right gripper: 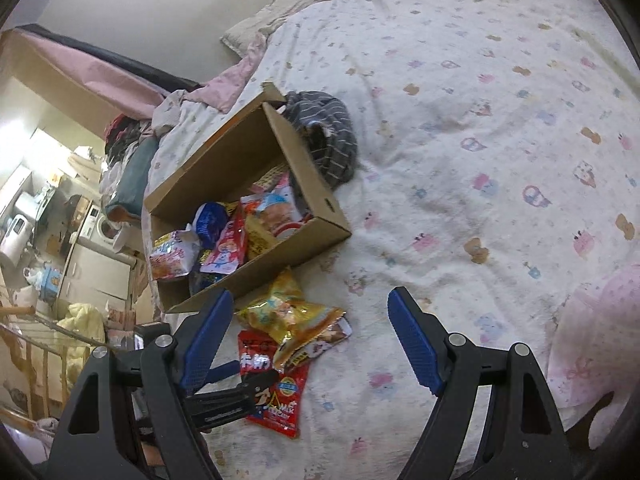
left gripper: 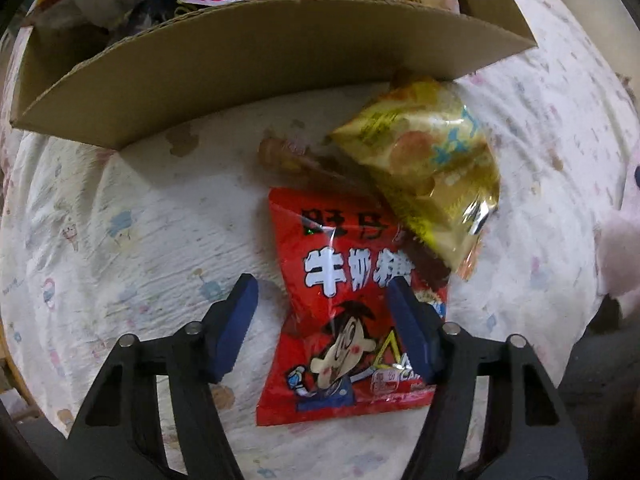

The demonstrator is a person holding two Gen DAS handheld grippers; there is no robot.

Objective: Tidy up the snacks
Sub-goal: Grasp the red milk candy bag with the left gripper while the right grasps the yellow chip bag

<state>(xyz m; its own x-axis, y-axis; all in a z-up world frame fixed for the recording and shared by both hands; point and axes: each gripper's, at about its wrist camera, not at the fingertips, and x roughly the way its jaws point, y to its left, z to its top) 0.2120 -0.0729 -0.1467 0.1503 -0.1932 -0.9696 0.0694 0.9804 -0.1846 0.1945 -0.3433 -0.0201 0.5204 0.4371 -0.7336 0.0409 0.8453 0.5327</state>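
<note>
The red bag [left gripper: 352,320] lies flat on the bed sheet [left gripper: 132,240], in the lower middle of the left wrist view. It is one of three snacks not yet in the box, so it probably goes in next. The left gripper [left gripper: 324,292] points down at it, with the jaws half open. One blue pad is over the bag's right side and the other is over bare sheet just left of the bag. I cannot tell if the pads touch the bag yet, but they do not squeeze it. The gold bag [left gripper: 424,168] lies on the red bag's top right corner, so it may slide when the red one is lifted. A brown wrapper [left gripper: 288,156] peeks out beside it. The box [left gripper: 248,64] is near, in the top of the frame, full of snacks. In the right wrist view, the right gripper [right gripper: 310,302] is wide open, holds nothing, and hangs above the sheet, maybe waiting its turn.
</note>
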